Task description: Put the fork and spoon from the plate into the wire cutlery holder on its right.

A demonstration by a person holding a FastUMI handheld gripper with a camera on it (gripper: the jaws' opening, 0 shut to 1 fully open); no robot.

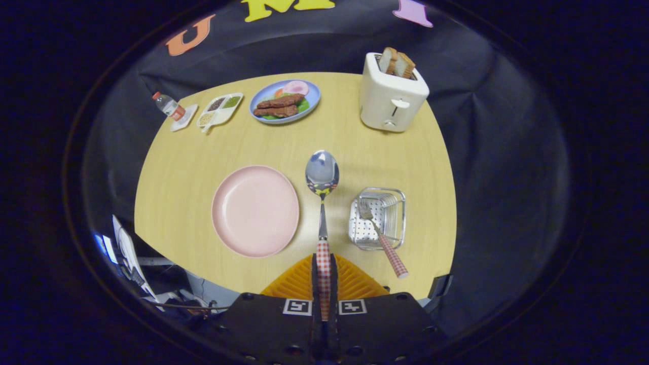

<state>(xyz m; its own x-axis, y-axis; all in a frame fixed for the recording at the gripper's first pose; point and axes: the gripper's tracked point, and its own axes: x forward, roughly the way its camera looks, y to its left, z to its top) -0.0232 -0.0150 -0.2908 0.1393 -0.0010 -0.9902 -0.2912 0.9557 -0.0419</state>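
Note:
My gripper [323,274] is shut on the checked handle of the spoon [322,175], whose steel bowl points straight ahead, held above the table between the plate and the holder. The pink plate [255,210] lies bare to the left of the spoon. To the right stands the wire cutlery holder [377,218]. The fork [377,230] rests in it, tines down inside, its checked handle leaning out over the near rim.
A white toaster [391,99] with bread slices stands beyond the holder. Further back on the round wooden table [177,177] are a blue plate of food [285,101], a divided condiment tray [219,110] and a small bottle [168,106]. Clutter lies below the table's near left edge.

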